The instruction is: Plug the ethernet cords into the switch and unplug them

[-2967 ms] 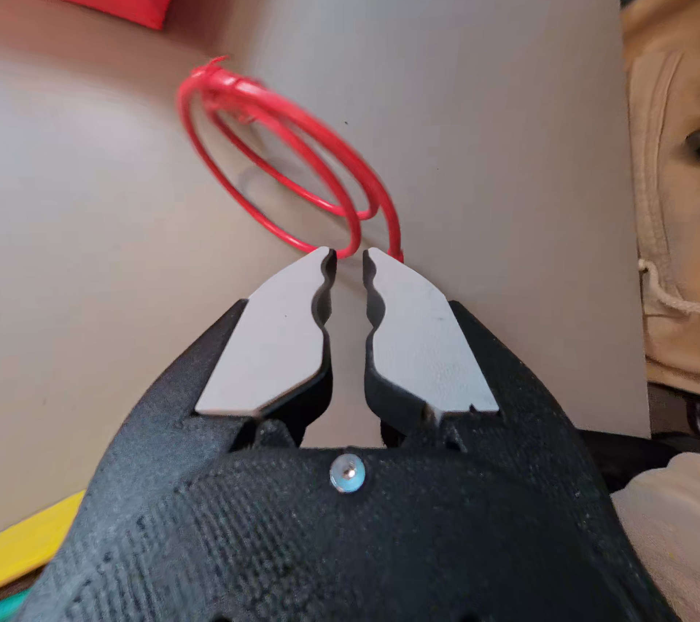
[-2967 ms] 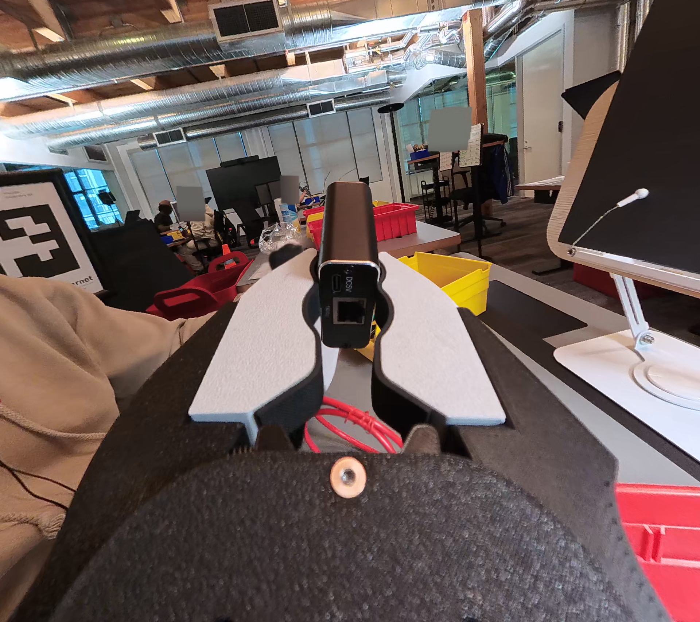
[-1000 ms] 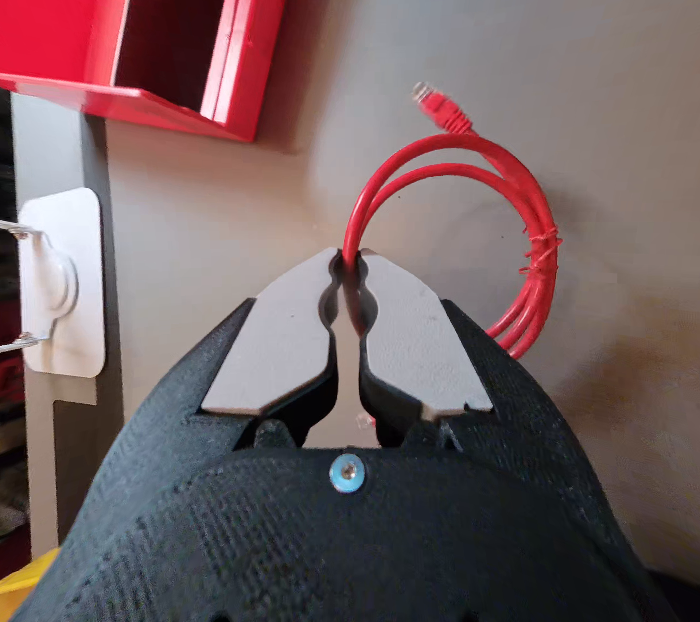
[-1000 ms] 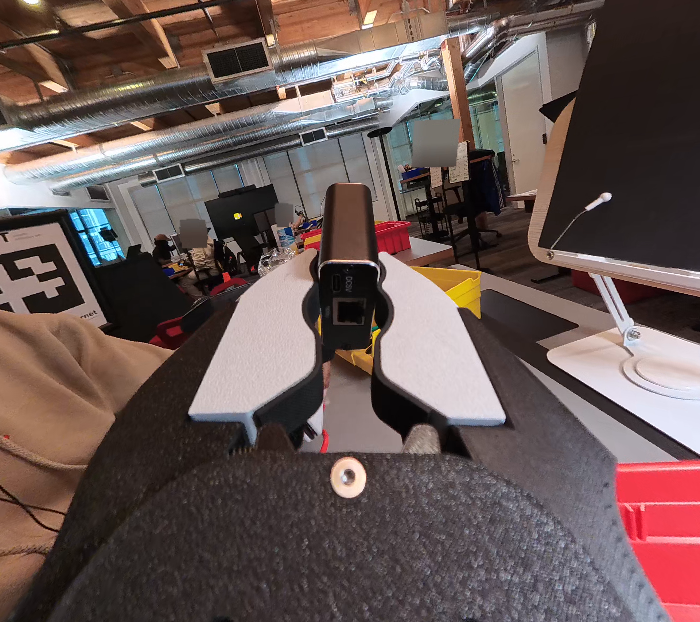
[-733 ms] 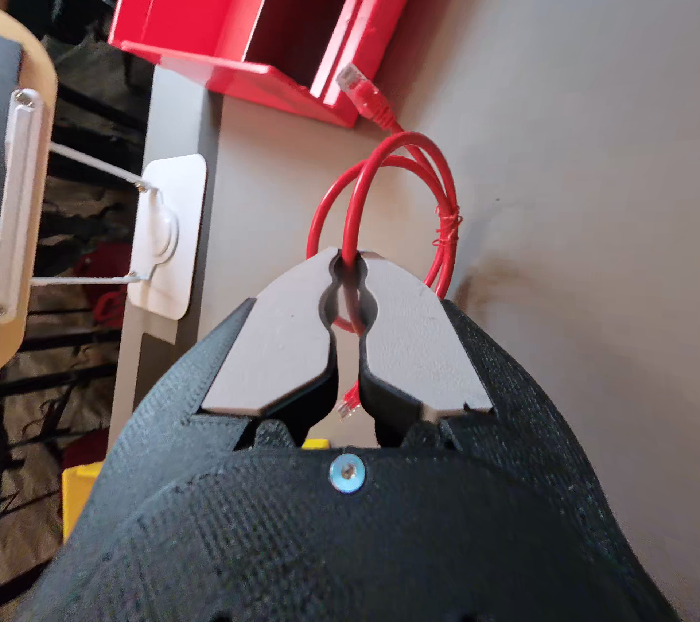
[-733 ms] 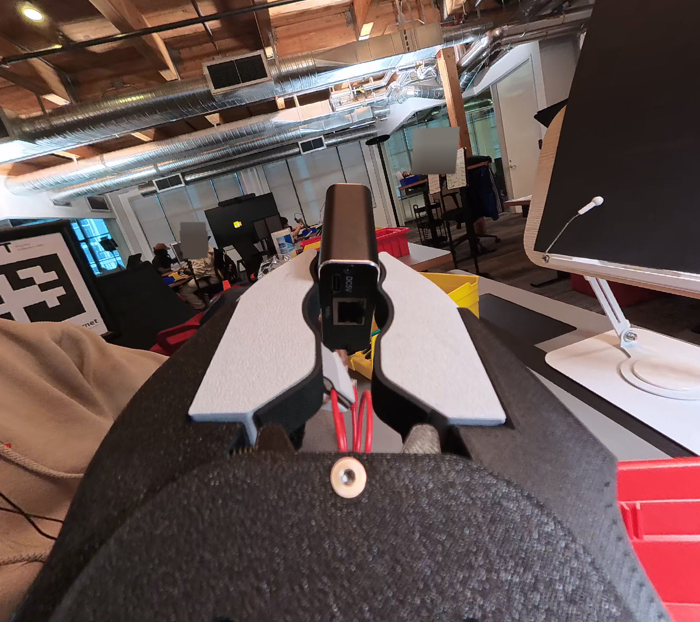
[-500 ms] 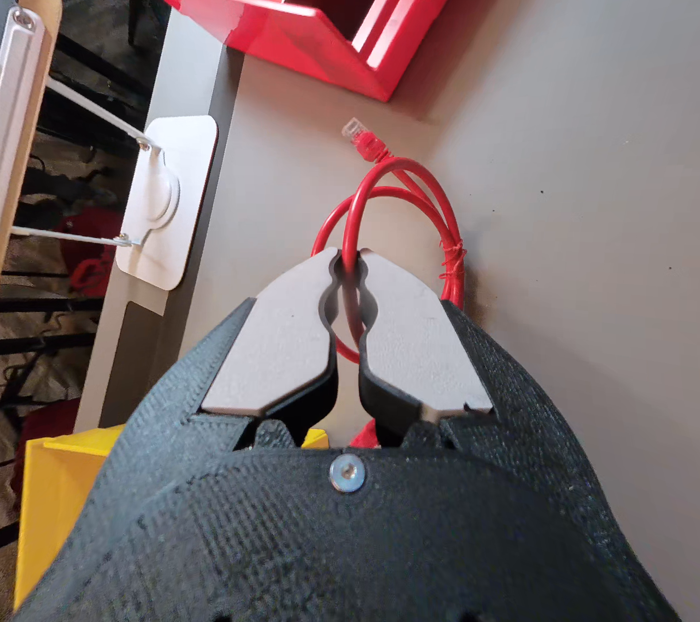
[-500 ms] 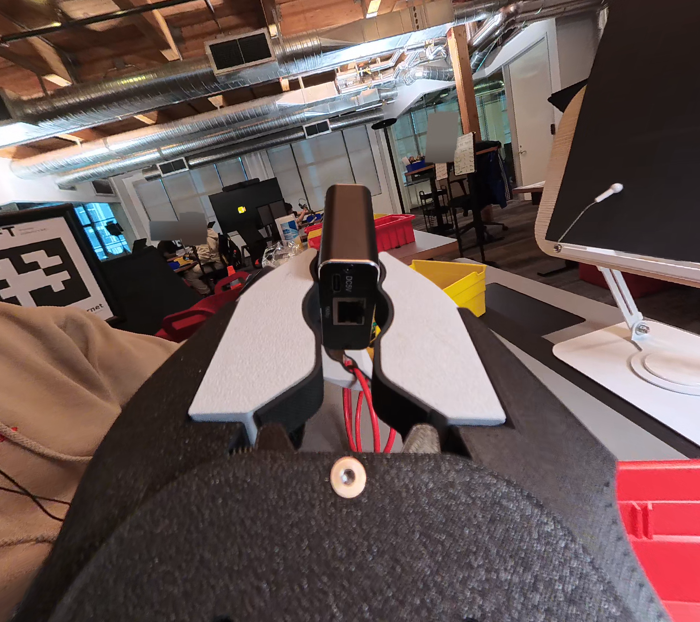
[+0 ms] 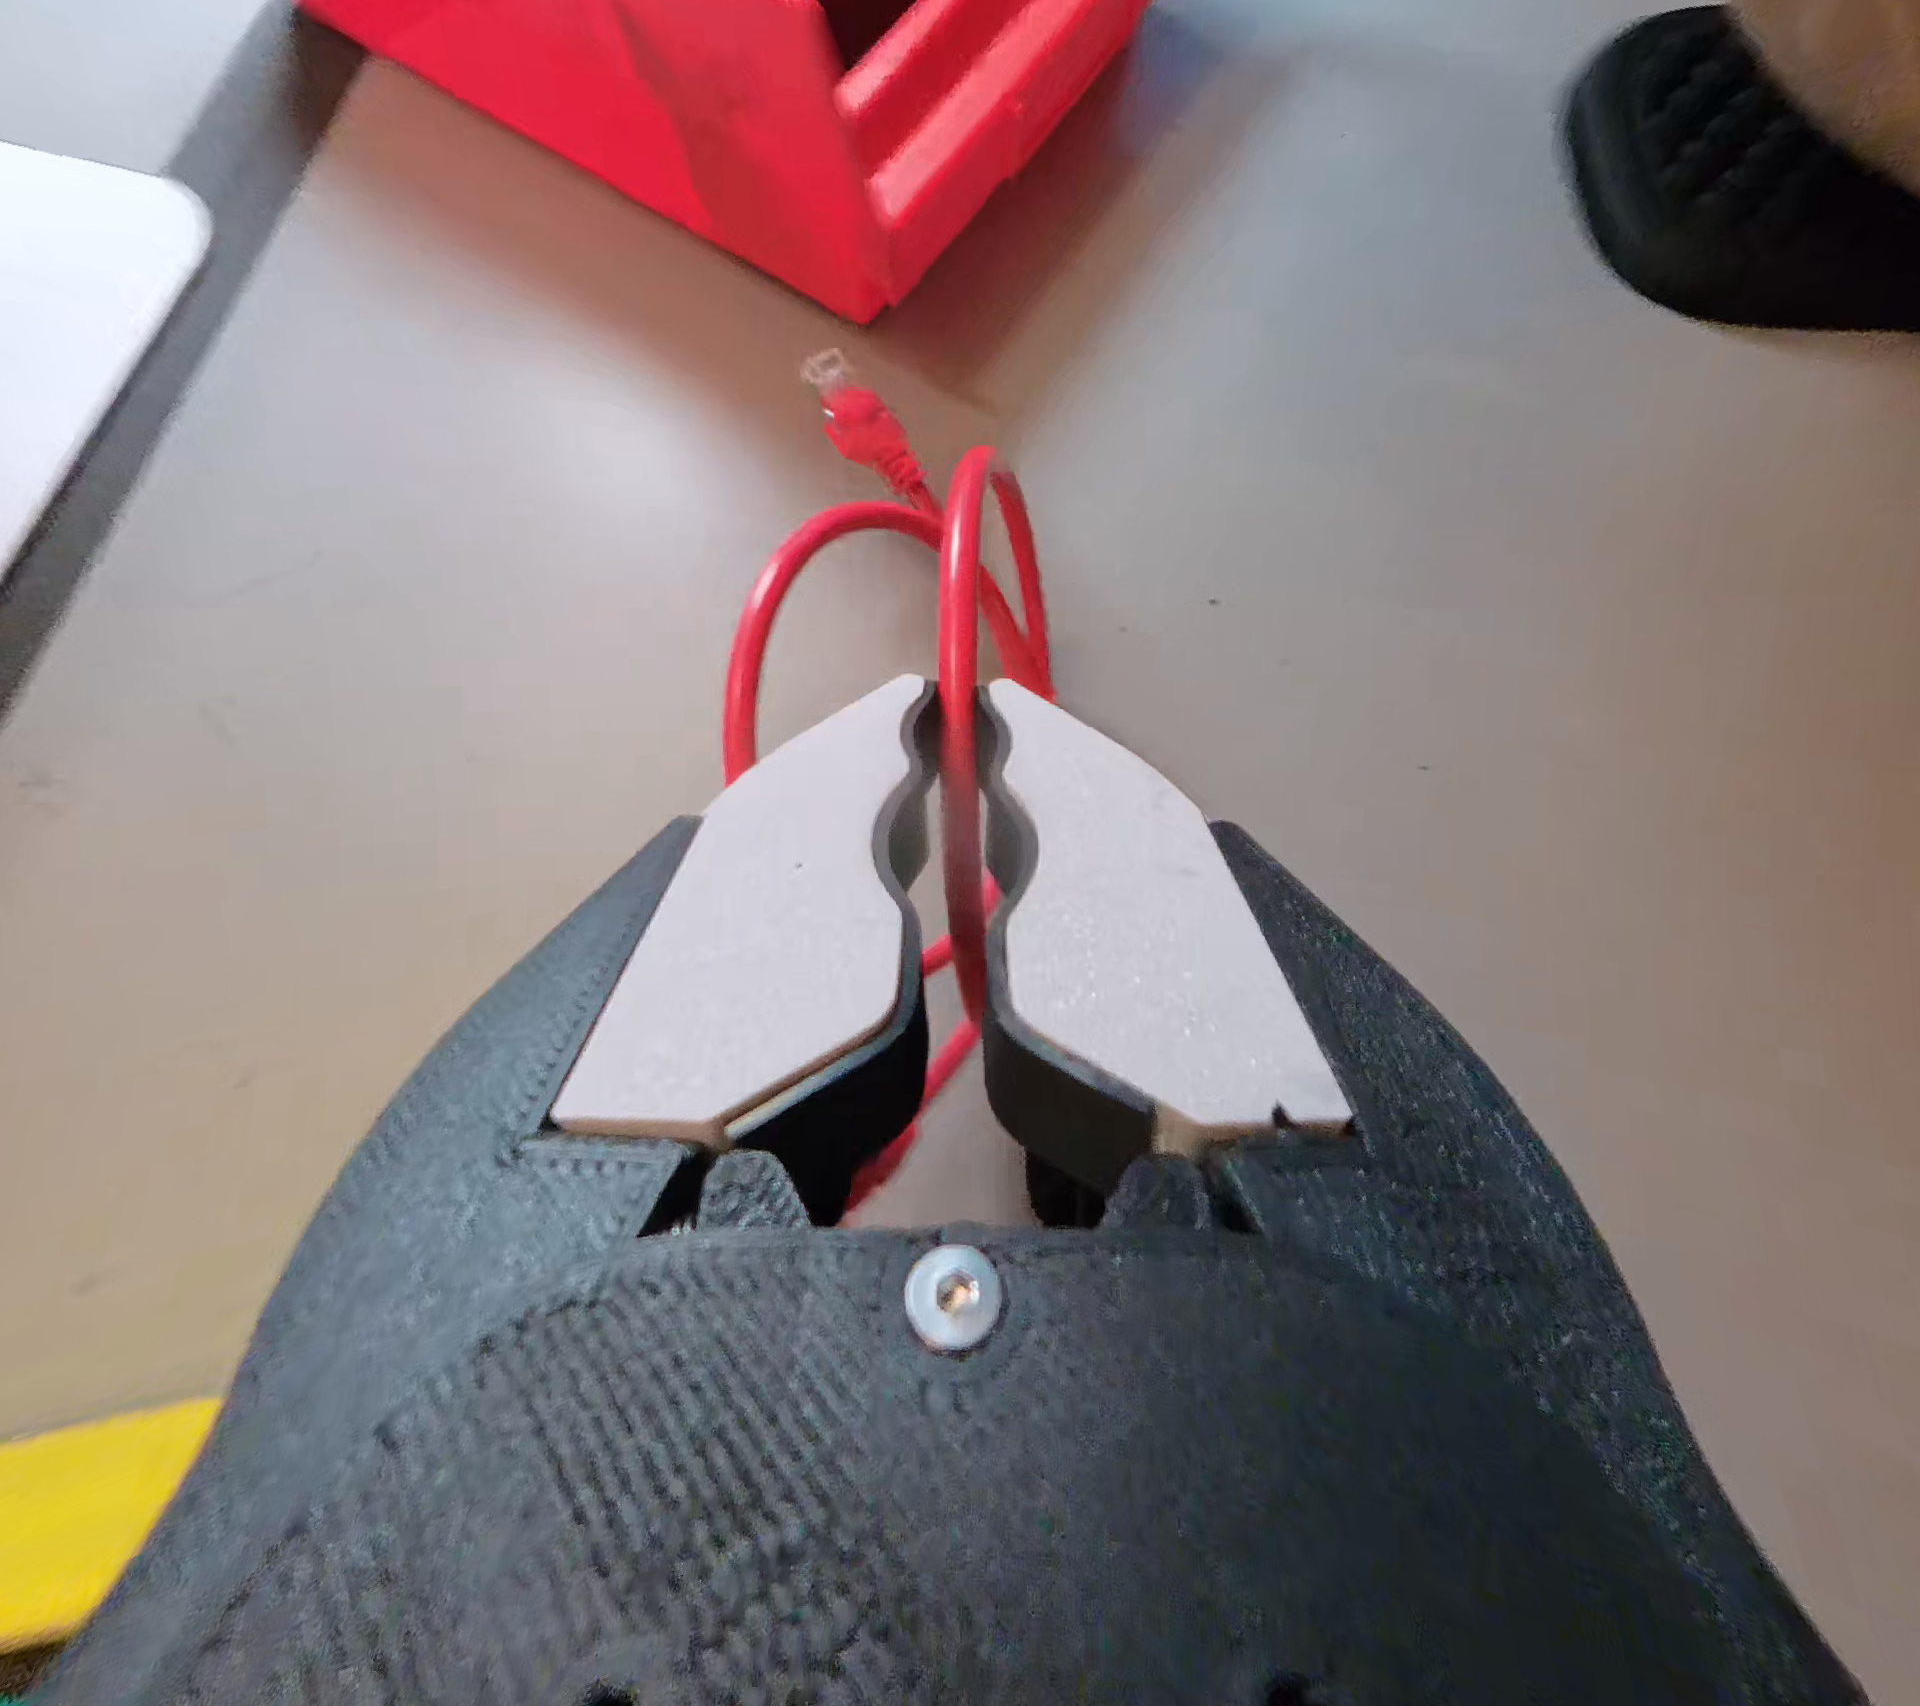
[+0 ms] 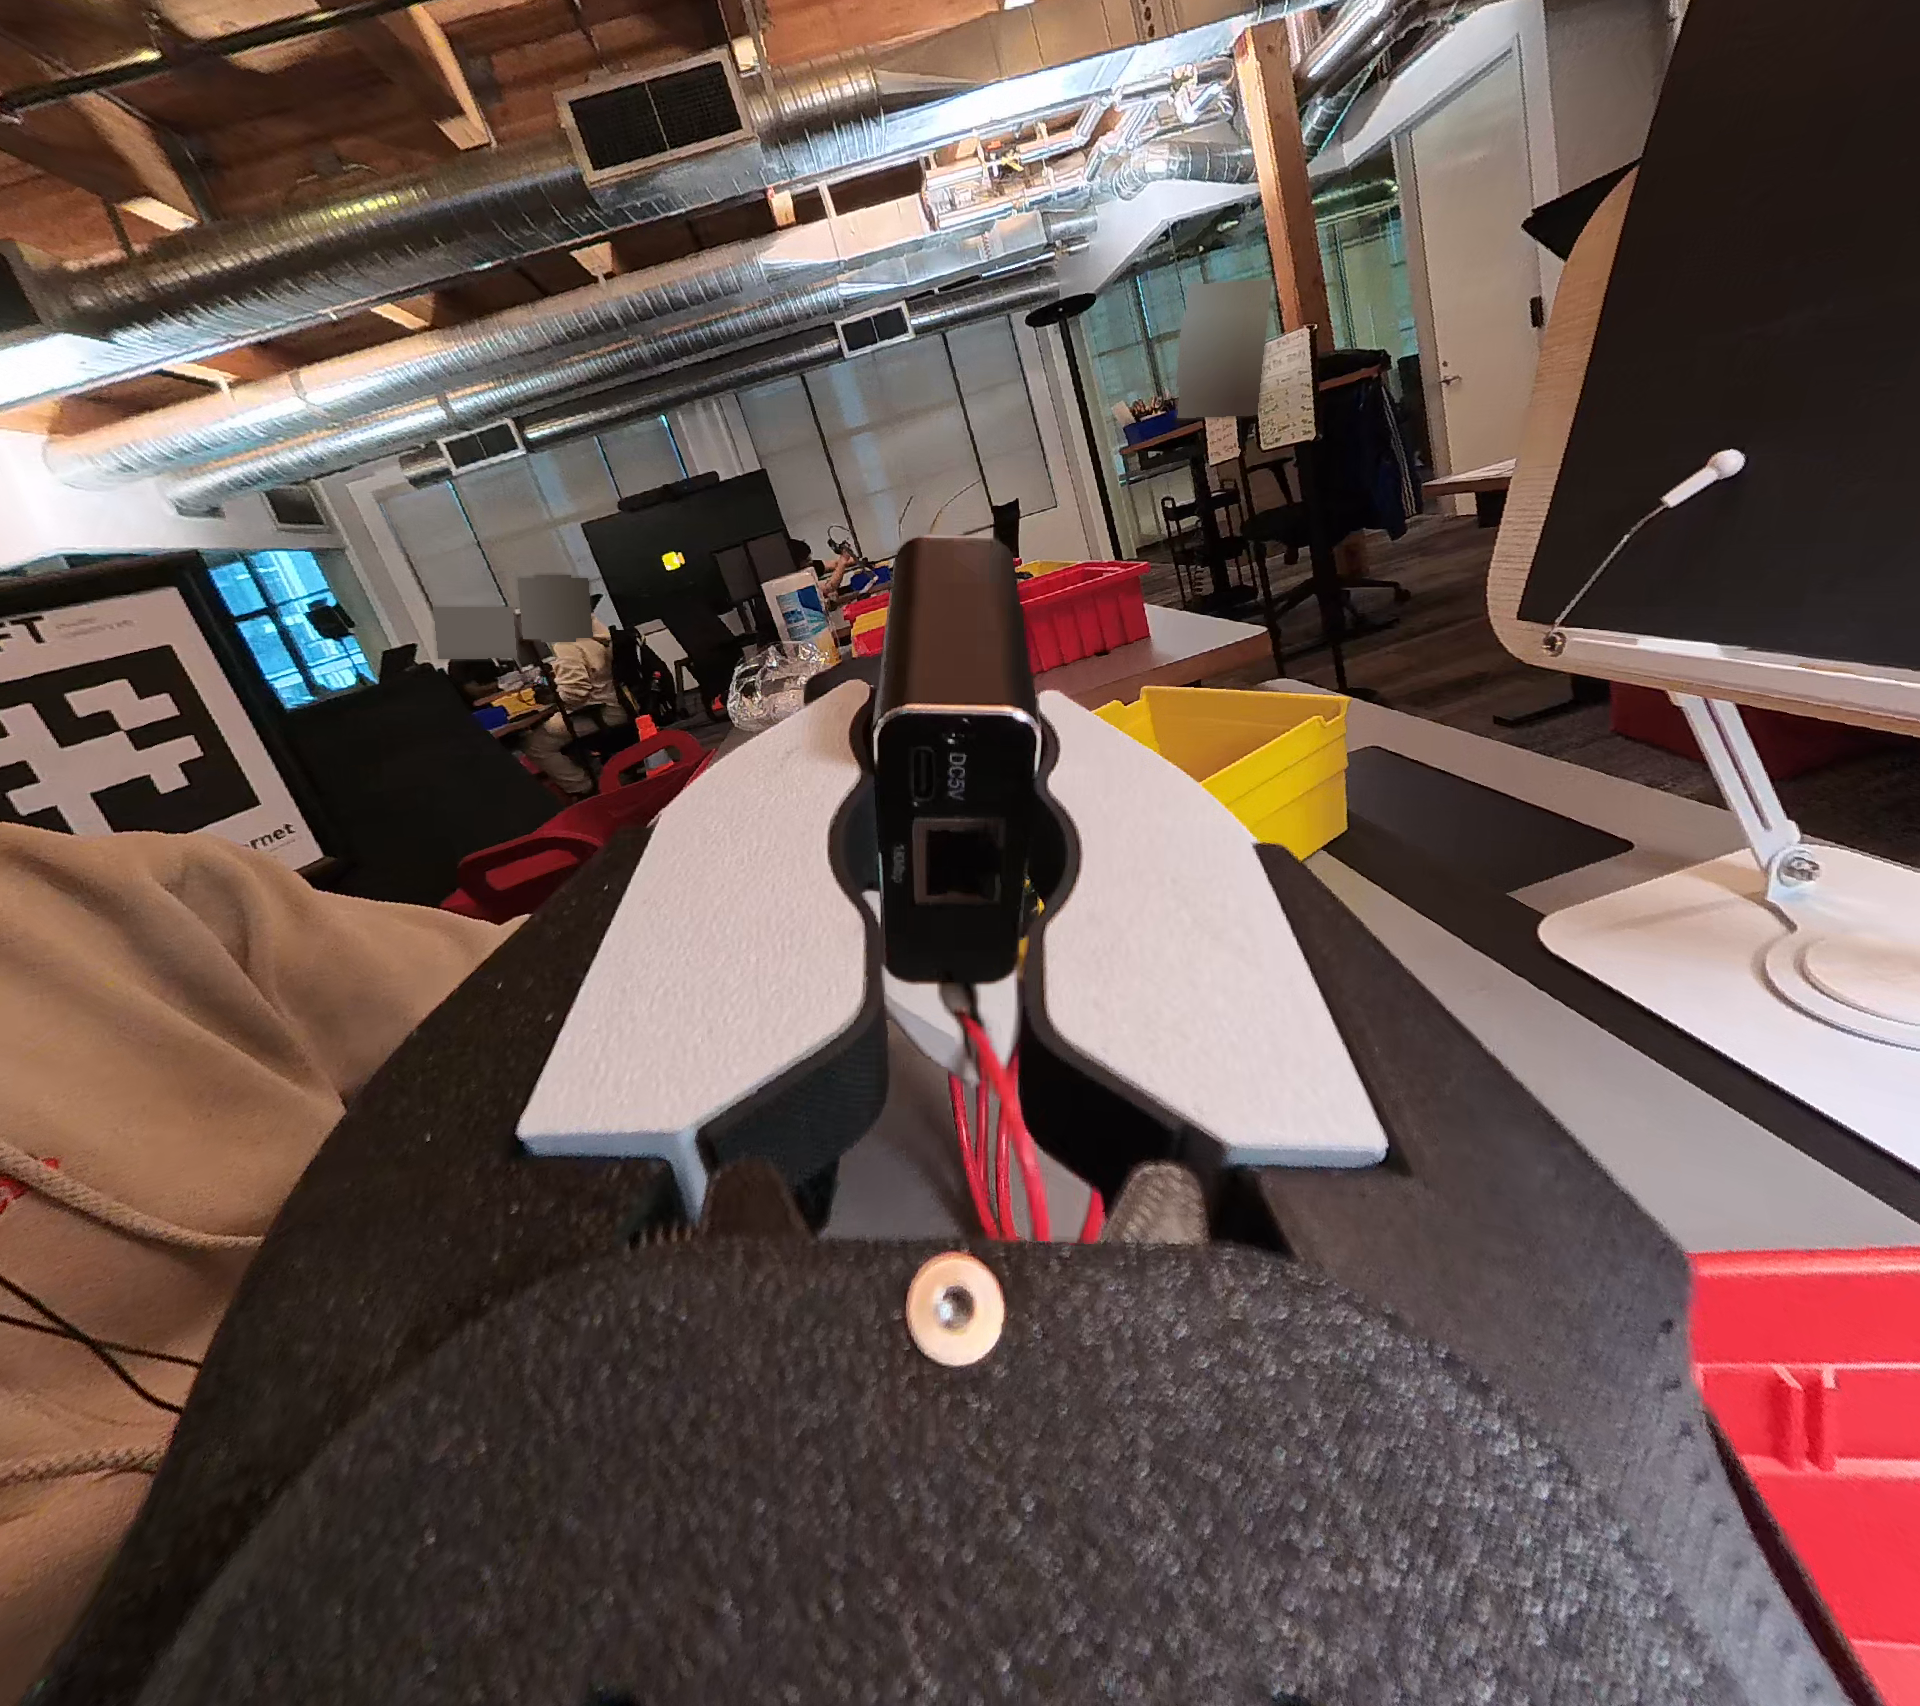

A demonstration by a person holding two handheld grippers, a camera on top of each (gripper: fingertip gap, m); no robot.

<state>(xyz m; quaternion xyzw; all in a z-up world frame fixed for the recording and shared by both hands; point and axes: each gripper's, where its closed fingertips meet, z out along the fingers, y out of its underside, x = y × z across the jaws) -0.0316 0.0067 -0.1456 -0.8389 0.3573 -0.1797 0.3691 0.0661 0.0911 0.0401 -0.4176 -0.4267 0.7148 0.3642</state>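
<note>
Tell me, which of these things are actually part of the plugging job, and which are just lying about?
In the job:
- red ethernet cord, pinched in the left gripper
- black switch, held by the right gripper

Lying about:
- red bin
- yellow bin
- white stand base

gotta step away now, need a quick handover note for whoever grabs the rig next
Left claw: shut on the red cord, gripping its loop; a free plug points toward the red bin.
Right claw: shut on the switch, held up, its port facing the camera and empty.
Done: both items picked up.
Left: nothing is plugged in that I can see. The grip is mid-cord, so probably regrip near a plug, insert it, then unplug.
</note>
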